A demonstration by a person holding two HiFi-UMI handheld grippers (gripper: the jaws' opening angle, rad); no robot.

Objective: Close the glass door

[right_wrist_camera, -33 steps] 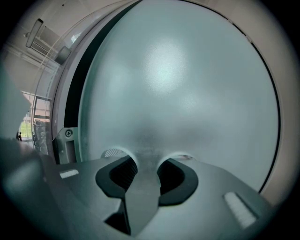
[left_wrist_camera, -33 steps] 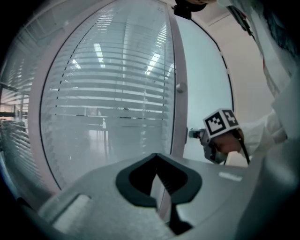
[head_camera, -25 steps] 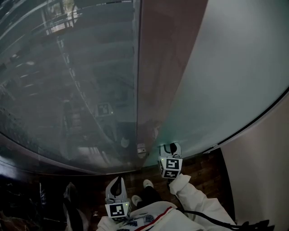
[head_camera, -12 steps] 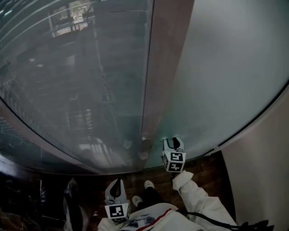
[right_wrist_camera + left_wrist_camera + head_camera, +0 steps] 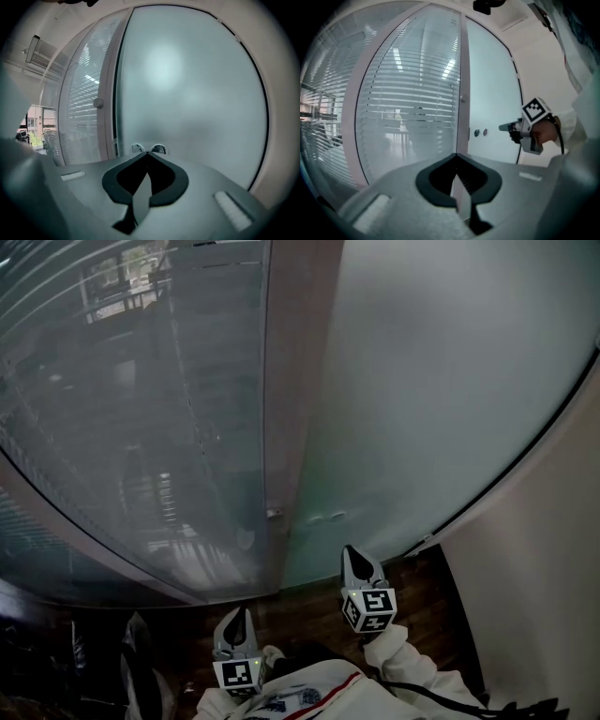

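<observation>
The frosted glass door (image 5: 441, 381) stands upright with its left edge against the pale frame post (image 5: 295, 381). Two small round fittings (image 5: 323, 517) sit low on the glass beside that edge, also seen as fittings (image 5: 147, 149) just beyond my right jaws. My right gripper (image 5: 353, 553) hangs a short way in front of the door, touching nothing. Its jaws have just been closing, with nothing between them, and now stand shut. My left gripper (image 5: 237, 612) is lower and to the left, near my body, shut and empty. The left gripper view shows the right gripper (image 5: 502, 127) level, pointing at the door (image 5: 492, 93).
A curved glass wall with slatted blinds (image 5: 141, 427) runs left of the post. Dark wood floor (image 5: 300, 610) lies below the door. A plain white wall (image 5: 544, 568) closes the right side. My white sleeve (image 5: 412, 662) and a black cable trail behind the right gripper.
My right gripper has drawn back from the door's round fittings toward my body. The left gripper has hardly shifted. The head view has swung slightly.
</observation>
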